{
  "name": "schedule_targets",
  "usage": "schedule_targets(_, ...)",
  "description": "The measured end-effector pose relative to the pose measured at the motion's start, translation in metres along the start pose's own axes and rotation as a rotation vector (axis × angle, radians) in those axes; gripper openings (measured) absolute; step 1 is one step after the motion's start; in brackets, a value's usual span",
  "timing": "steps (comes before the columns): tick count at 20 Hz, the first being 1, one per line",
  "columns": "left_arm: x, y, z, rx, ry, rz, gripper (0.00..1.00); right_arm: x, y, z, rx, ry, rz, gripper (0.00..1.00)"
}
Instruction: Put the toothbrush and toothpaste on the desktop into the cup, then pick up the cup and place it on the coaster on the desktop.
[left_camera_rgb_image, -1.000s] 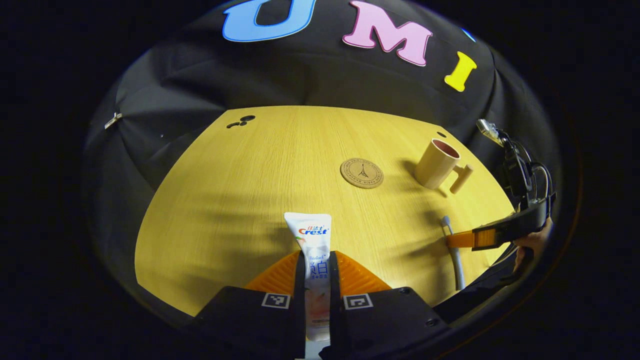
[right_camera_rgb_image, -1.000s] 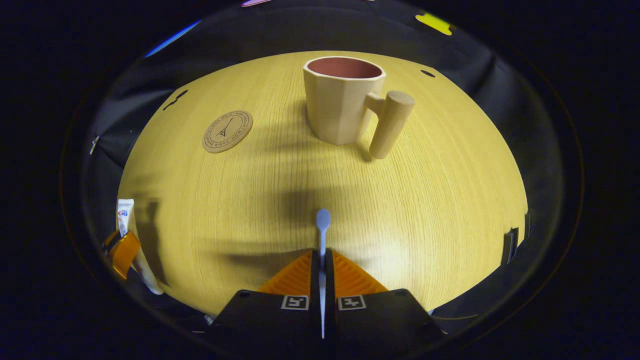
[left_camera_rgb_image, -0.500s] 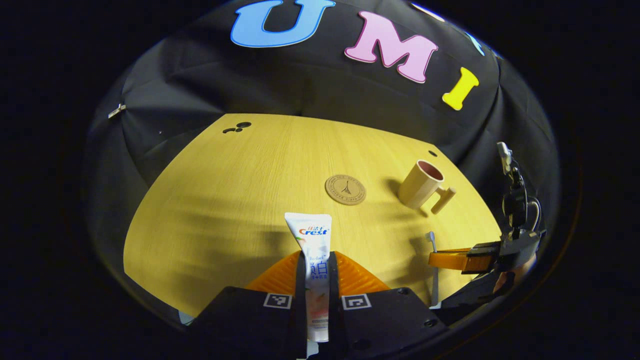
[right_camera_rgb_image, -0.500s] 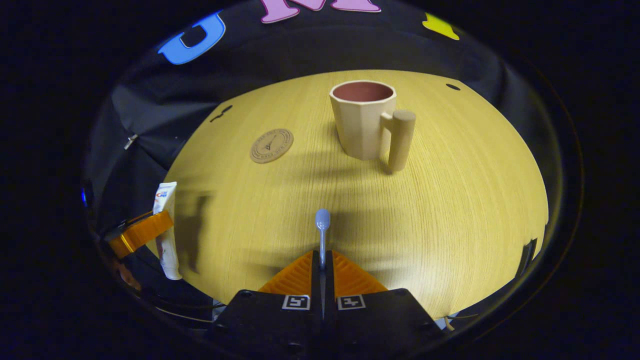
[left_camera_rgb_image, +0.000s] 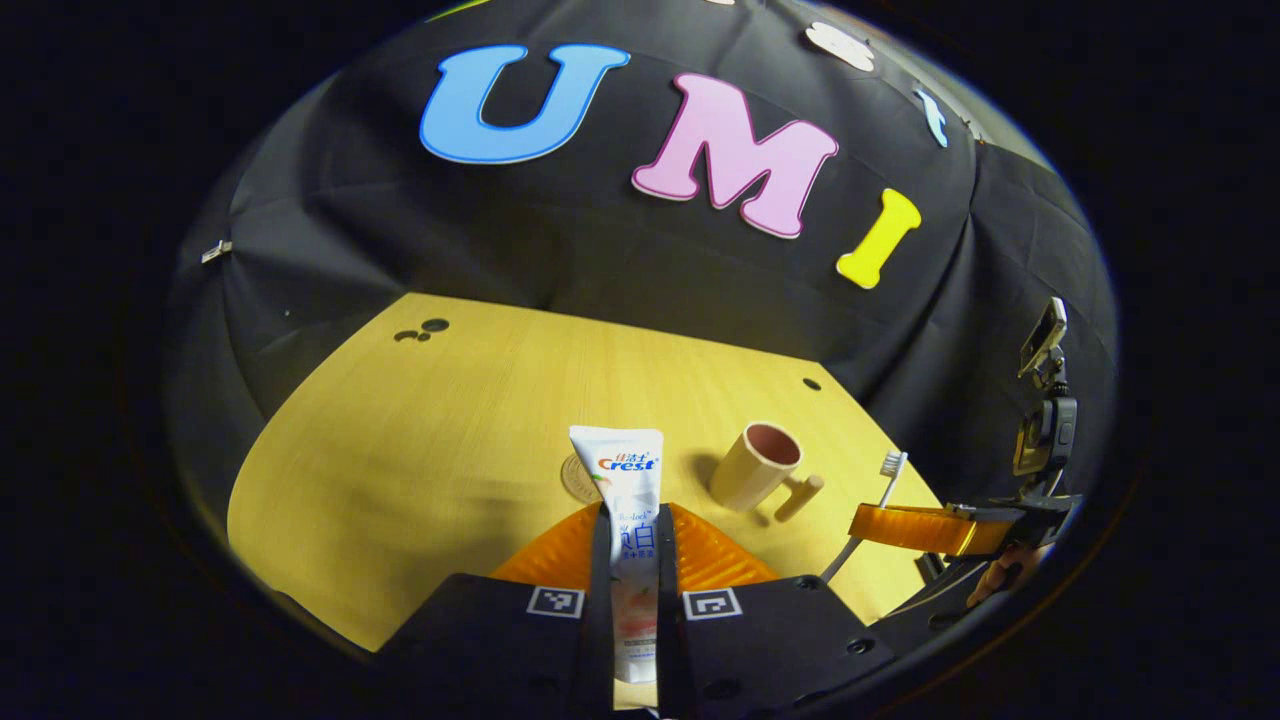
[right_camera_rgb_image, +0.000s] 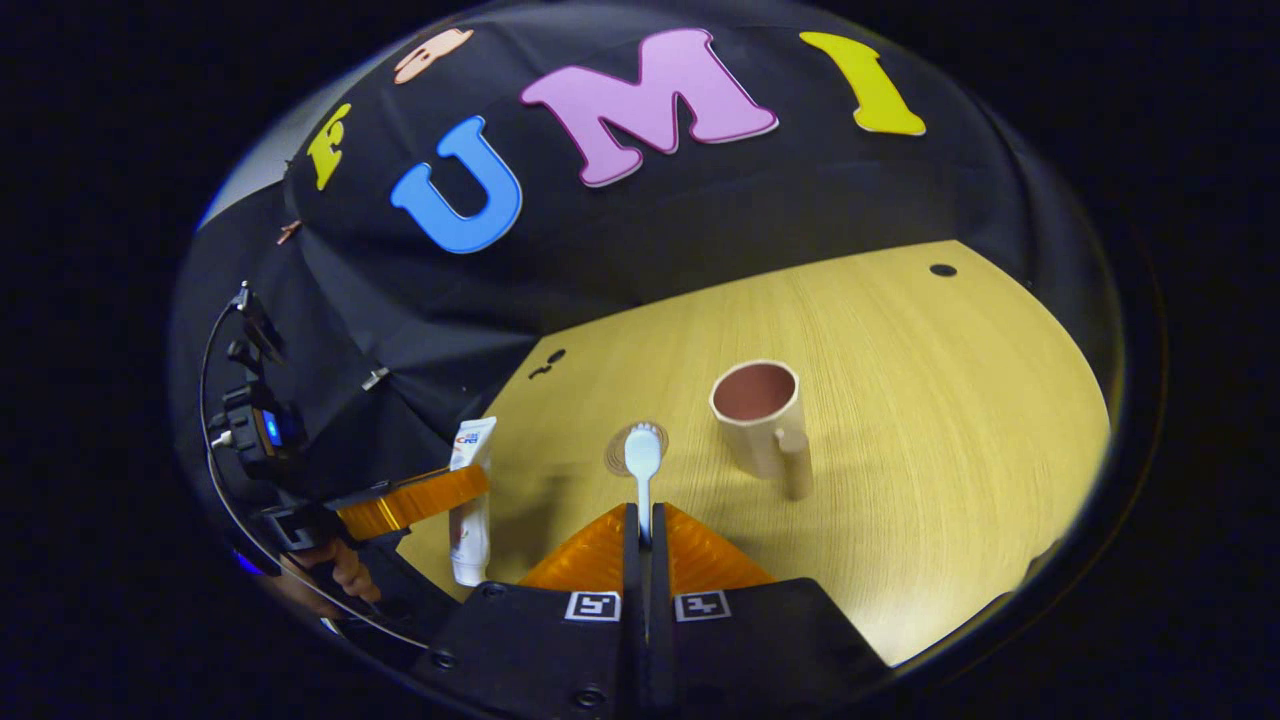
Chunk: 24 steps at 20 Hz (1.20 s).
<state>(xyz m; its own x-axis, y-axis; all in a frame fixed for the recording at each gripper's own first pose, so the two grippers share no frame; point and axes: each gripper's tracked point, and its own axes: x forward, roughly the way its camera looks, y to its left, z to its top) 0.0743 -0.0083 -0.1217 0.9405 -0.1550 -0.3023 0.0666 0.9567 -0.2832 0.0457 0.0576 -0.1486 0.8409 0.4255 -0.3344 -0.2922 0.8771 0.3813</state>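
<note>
Left gripper (left_camera_rgb_image: 634, 520) clenched on toothpaste (left_camera_rgb_image: 620, 470), right gripper (right_camera_rgb_image: 641, 520) clenched on toothbrush (right_camera_rgb_image: 642, 455); cup (right_camera_rgb_image: 757, 417) at 1 o'clock, so centre each item above its mouth before releasing.

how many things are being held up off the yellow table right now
2. The white toothpaste tube is clamped in the left tool; the white toothbrush is clamped in the right tool. The beige cup stands on the table.

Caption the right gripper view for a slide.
Right gripper grips toothbrush above the desktop, cup ahead.
</note>
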Motion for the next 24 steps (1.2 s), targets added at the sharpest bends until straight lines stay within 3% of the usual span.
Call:
schedule_targets(7, 0.036, -0.08, 0.077, -0.129, -0.213, -0.098, 0.22, -0.025, -0.021, 0.045, -0.062, -0.058, 0.129, 0.05)
schedule_targets(11, 0.063, -0.114, 0.115, -0.18, -0.329, -0.149, 0.22, -0.034, -0.041, 0.044, -0.062, -0.063, 0.14, 0.05)
schedule_targets(12, 0.072, -0.12, 0.121, -0.199, -0.352, -0.169, 0.27, -0.035, -0.047, 0.042, -0.056, -0.066, 0.139, 0.05)
schedule_targets(13, 0.078, -0.128, 0.127, -0.219, -0.372, -0.188, 0.22, -0.036, -0.053, 0.042, -0.045, -0.066, 0.136, 0.05)
schedule_targets(17, 0.104, -0.144, 0.136, -0.203, -0.453, -0.222, 0.22, -0.038, -0.075, 0.032, -0.026, -0.051, 0.121, 0.05)
schedule_targets(24, 0.16, -0.145, 0.105, -0.155, -0.476, -0.177, 0.22, -0.031, -0.101, 0.027, -0.001, -0.053, 0.114, 0.05)
